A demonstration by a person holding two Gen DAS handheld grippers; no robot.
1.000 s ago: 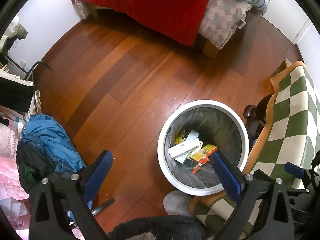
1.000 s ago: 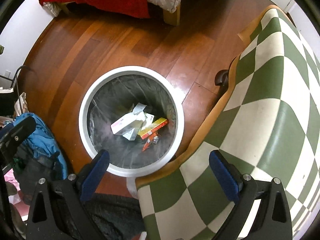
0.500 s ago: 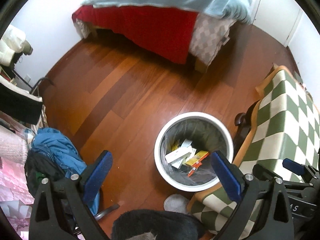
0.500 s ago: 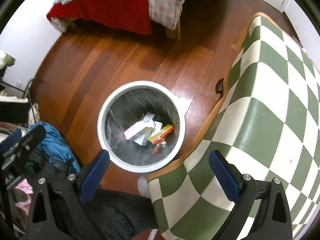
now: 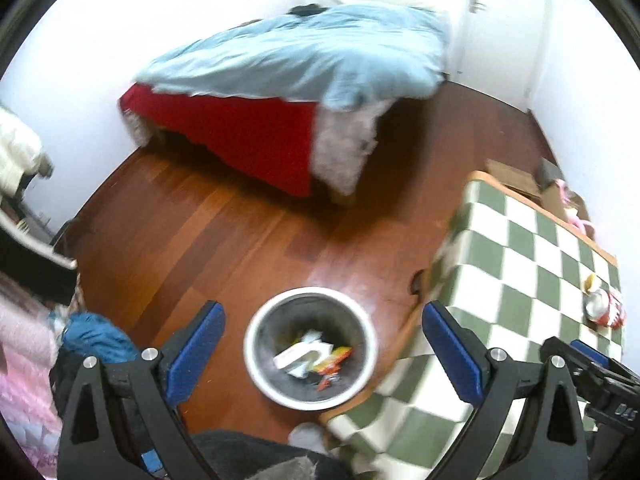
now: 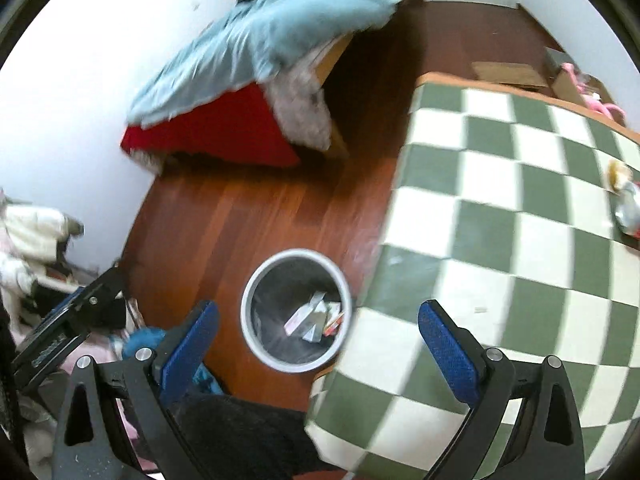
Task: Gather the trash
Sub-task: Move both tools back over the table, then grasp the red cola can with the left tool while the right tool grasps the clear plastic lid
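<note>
Both of your grippers are spread wide and hold nothing: the left gripper (image 5: 320,354) hangs above the floor with its blue pads well apart, and the right gripper (image 6: 318,354) does the same.

Below and between your left fingers sits the white-rimmed trash bin (image 5: 310,346), lined with a dark bag, on the wooden floor (image 5: 224,232). Inside it lie a white box, some white paper and an orange-and-yellow wrapper (image 5: 334,356). In your right wrist view the same bin (image 6: 296,310) stands just beside the edge of the table, partly tucked under the green-and-white checked tablecloth (image 6: 500,248).

One piece of trash waits on the table: a crumpled red-and-silver can or wrapper (image 5: 602,306) near the far right edge of the cloth, with a small yellowish scrap (image 5: 590,280) touching it. Motion blur keeps you from telling exactly what it is. From the right view it (image 6: 628,208) sits at the picture's right border, well apart from both grippers.

Beyond the bin stands a bed (image 5: 296,60) with a light blue cover over a red sheet. Blue clothing (image 5: 94,336) lies on the floor to your left.
</note>
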